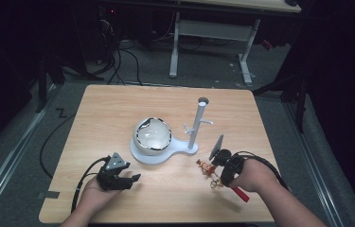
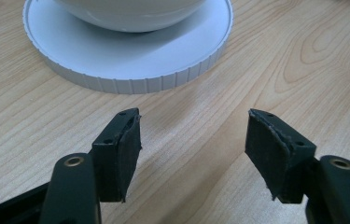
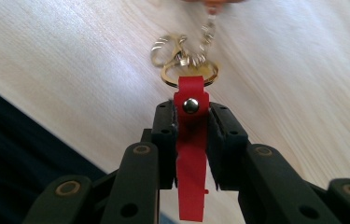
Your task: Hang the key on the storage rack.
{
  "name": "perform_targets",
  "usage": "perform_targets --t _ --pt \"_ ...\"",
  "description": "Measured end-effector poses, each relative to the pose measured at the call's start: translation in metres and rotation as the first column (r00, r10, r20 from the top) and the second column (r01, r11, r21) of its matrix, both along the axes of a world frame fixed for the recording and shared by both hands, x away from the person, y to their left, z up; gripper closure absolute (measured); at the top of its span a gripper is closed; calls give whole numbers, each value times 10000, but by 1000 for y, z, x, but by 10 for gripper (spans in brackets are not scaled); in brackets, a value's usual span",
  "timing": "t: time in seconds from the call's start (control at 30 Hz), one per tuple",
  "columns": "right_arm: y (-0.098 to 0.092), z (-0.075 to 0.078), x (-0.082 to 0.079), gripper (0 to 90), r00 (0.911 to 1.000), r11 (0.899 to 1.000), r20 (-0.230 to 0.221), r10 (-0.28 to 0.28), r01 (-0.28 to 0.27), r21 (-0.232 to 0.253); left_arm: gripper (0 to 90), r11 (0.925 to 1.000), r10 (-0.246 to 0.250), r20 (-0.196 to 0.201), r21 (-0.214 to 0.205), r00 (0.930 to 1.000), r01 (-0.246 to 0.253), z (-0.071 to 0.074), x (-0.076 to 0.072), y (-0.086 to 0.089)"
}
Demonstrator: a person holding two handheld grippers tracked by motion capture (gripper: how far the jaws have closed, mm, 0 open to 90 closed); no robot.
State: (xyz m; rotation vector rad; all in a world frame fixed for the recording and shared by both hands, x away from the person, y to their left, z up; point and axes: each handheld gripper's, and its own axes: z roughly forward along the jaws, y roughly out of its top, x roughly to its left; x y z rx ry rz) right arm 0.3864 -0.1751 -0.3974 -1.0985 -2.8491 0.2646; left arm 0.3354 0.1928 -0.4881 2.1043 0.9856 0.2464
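Resting low on the worktop point(image 1: 118, 104) in the high view, the left tongs point(image 1: 128, 178) are sitting near the white stand point(image 1: 190, 147), whose post pegs are carrying nothing. The left gripper view is showing those tongs point(image 2: 193, 140) spread apart and empty, facing the round base point(image 2: 130, 70). The right gripper view is showing the right tongs point(image 3: 191, 126) clamping the red strap point(image 3: 191, 158) of the keychain point(image 3: 184, 58). Judging by this, hanging is still outstanding.

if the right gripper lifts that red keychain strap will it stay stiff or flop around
Likely floppy: the red strap looks like a thin flat band pinched in the right gripper. The gold ring and chain links would probably dangle and swing. It seems light.
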Motion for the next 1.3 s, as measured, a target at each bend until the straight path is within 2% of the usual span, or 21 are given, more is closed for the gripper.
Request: perform_targets --t 0.23,0.27,0.3,0.4,0.47,0.5,0.6,0.63,0.77,0.83,0.87,1.03,1.3 --pt "-1 37 8 744 9999 9993 103 136 -132 -354 361 10000 -38 5 -9 10000 38 1 0 0" --pt "-1 37 8 744 9999 9993 103 136 -132 -354 361 10000 -42 4 -7 10000 42 1 0 0" --pt "-2 46 10 744 9997 9988 232 67 -55 -495 361 10000 -26 6 -7 10000 26 1 0 0" --pt "-3 58 13 744 9991 9978 413 26 2 -661 361 10000 -44 -4 -1 10000 44 1 0 0" --pt "-3 63 14 744 9988 9978 487 24 9 -668 361 10000 -43 -13 0 10000 43 1 0 0" --pt "-3 73 15 744 9977 9971 647 -199 245 -714 361 10000 -44 -22 0 10000 44 1 0 0" --pt "-2 81 18 744 9969 9971 759 -183 238 -716 361 10000 -60 -26 6 10000 60 1 0 -1" --pt "-1 91 20 744 9959 9968 894 -129 199 -778 362 10000 -66 -23 4 10000 66 1 0 -1" --pt "1 107 25 744 9937 9960 1118 -49 148 -879 361 10000 -66 -36 -5 10000 66 1 0 0" --pt "2 115 27 744 9923 9948 1216 -238 356 -955 361 10000 -64 -32 -4 10000 64 1 0 -1" --pt "2 115 27 744 9923 9948 1216 -238 356 -955 361 10000 -64 -32 -4 10000 64 1 0 -1" --pt "4 136 36 743 9880 9962 1523 -256 379 -785 361 9999 -106 -51 14 9999 106 1 0 -1" --pt "8 151 45 743 9885 9950 1446 -442 566 -828 361 9999 -118 -22 42 9999 118 1 0 -1"
